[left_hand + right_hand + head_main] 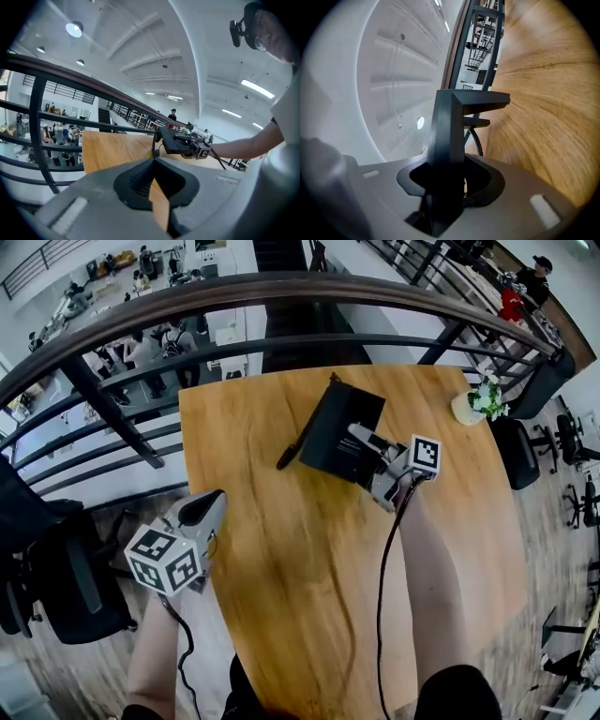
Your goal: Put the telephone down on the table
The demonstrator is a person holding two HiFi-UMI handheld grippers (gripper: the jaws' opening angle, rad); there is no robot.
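A black telephone (339, 430) hangs a little above the wooden table (281, 559), over its far middle. My right gripper (366, 441) is shut on its near edge, and a thin black cord (300, 441) trails off the phone's left side. In the right gripper view the telephone (449, 136) stands edge-on between the jaws, with a coiled cord (477, 142) behind it. The left gripper view shows the telephone (174, 140) held clear of the tabletop. My left gripper (212, 500) is off the table's near left edge, shut and holding nothing.
A small plant in a white pot (476, 401) stands at the table's far right corner. A dark curved railing (281, 289) runs just behind the table. Office chairs stand to the left (56, 568) and to the right (518, 451).
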